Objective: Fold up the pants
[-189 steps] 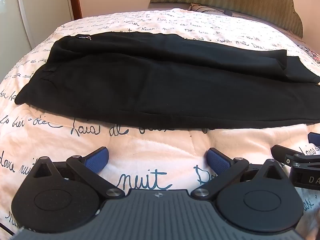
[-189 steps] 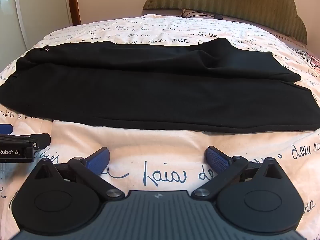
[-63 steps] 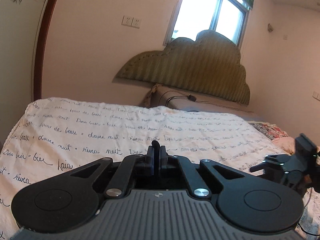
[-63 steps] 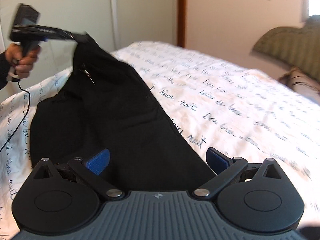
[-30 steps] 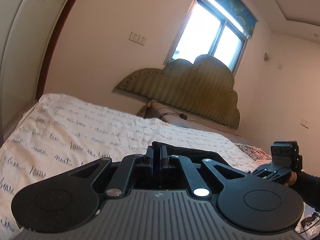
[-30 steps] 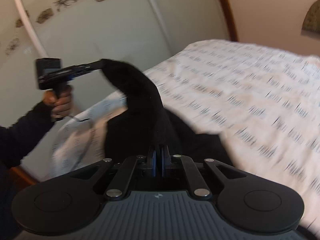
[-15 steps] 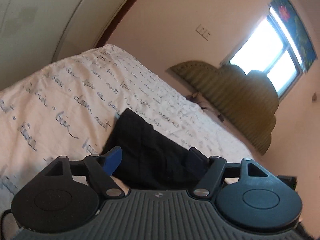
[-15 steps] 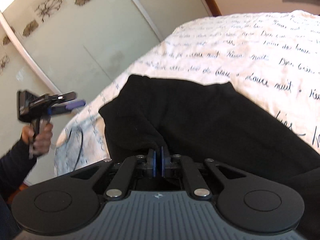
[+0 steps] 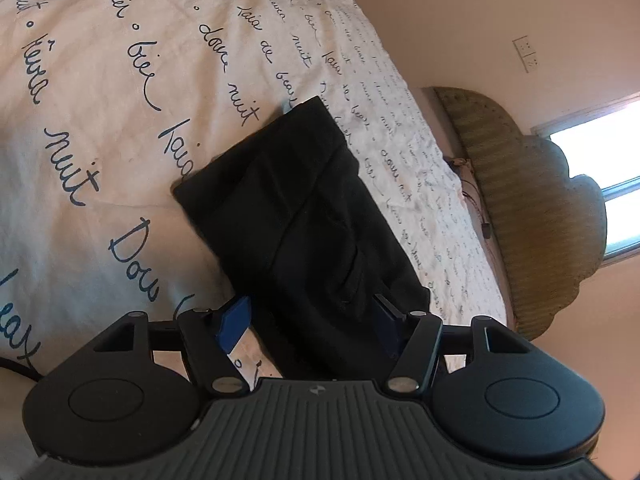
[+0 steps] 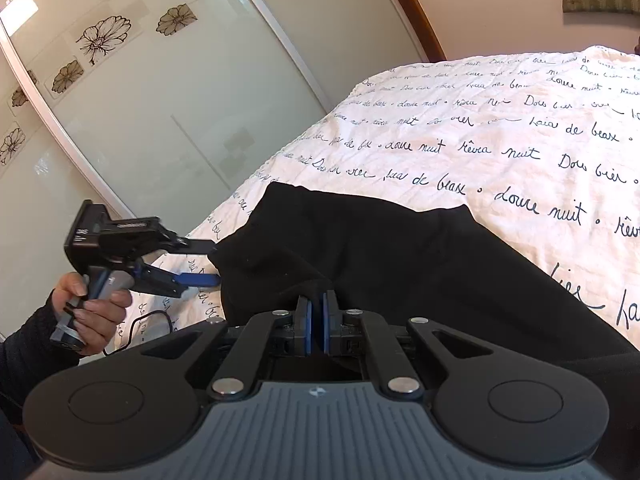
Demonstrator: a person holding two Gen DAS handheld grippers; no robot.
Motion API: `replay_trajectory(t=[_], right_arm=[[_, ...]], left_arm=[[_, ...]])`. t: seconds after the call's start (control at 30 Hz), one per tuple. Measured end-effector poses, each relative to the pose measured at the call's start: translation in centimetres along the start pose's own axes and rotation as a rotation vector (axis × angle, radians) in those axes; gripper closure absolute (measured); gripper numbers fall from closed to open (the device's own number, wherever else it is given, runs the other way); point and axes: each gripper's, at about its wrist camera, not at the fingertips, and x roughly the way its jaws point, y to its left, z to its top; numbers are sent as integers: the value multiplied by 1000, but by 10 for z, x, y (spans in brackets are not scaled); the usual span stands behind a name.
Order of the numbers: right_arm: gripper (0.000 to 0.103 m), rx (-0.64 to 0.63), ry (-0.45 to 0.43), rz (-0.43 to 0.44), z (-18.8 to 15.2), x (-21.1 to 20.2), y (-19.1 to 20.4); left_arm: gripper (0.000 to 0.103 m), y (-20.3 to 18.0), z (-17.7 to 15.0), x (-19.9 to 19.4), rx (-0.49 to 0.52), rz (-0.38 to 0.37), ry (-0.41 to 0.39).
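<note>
The black pants [image 9: 320,208] lie folded over on the white bedcover [image 9: 100,120]. My left gripper [image 9: 310,312] straddles their near edge. Its jaws are closing, with dark cloth between the blue pads, which stand apart from it. The right wrist view shows the same pants [image 10: 400,248] spread in front of me. There the left gripper [image 10: 212,263] sits at their left corner, one finger above the cloth edge and one below. My right gripper [image 10: 316,312] is shut on a pinched ridge of the pants close to the camera.
A person's hand [image 10: 92,304] in a dark sleeve holds the left gripper's handle, with a cable [image 10: 152,320] trailing onto the bedcover [image 10: 480,128]. Glass wardrobe doors [image 10: 160,100] with flower prints stand past the bed's left edge. A padded headboard [image 9: 540,208] closes the far end.
The left gripper let go of the raised pants edge, opened, rolled and came down to the bed. The pants dropped from hanging to lying flat. The right gripper stayed shut and sank slightly.
</note>
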Motion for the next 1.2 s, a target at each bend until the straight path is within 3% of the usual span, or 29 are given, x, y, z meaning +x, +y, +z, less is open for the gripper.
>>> replay_trajectory(t=[0.1, 0.13, 0.17, 0.2, 0.27, 0.3, 0.67, 0.83, 0.87, 0.9, 1.0, 1.07, 1.13, 1.2], right_arm=[[98, -1, 1, 1, -1, 1, 0], [98, -1, 2, -1, -2, 0, 0], [98, -2, 4, -3, -3, 0, 1], [98, -6, 7, -7, -4, 0, 2], [98, -31, 15, -17, -7, -1, 7], [98, -46, 19, -22, -8, -3, 11], [98, -122, 62, 3, -22, -4, 39], [98, -121, 182, -37, -63, 32, 45], [98, -97, 175, -48, -68, 36, 41], [98, -76, 156, -55, -69, 36, 39], [89, -44, 112, -71, -69, 27, 41], [77, -23, 86, -85, -70, 16, 41], [56, 35, 38, -101, -74, -1, 39], [48, 100, -45, -102, -81, -30, 32]], left_arm=[[55, -3, 5, 4, 7, 34, -13], [64, -4, 6, 5, 9, 50, -15], [82, -5, 8, 6, 13, 72, -24], [90, -7, 8, 5, 26, 87, -27], [90, -11, 9, 3, 46, 85, -13], [96, -14, 9, 0, 65, 88, -22], [98, -33, 15, -30, 245, 142, -123], [95, -1, 16, 7, 224, 248, -19], [83, 2, 14, 9, 228, 243, -20], [84, -1, 12, 6, 240, 248, -31], [80, -15, 5, -8, 318, 247, -50], [75, -28, -3, -20, 406, 275, -75], [75, -44, -16, -32, 516, 284, -97], [75, -60, -30, -45, 605, 270, -125]])
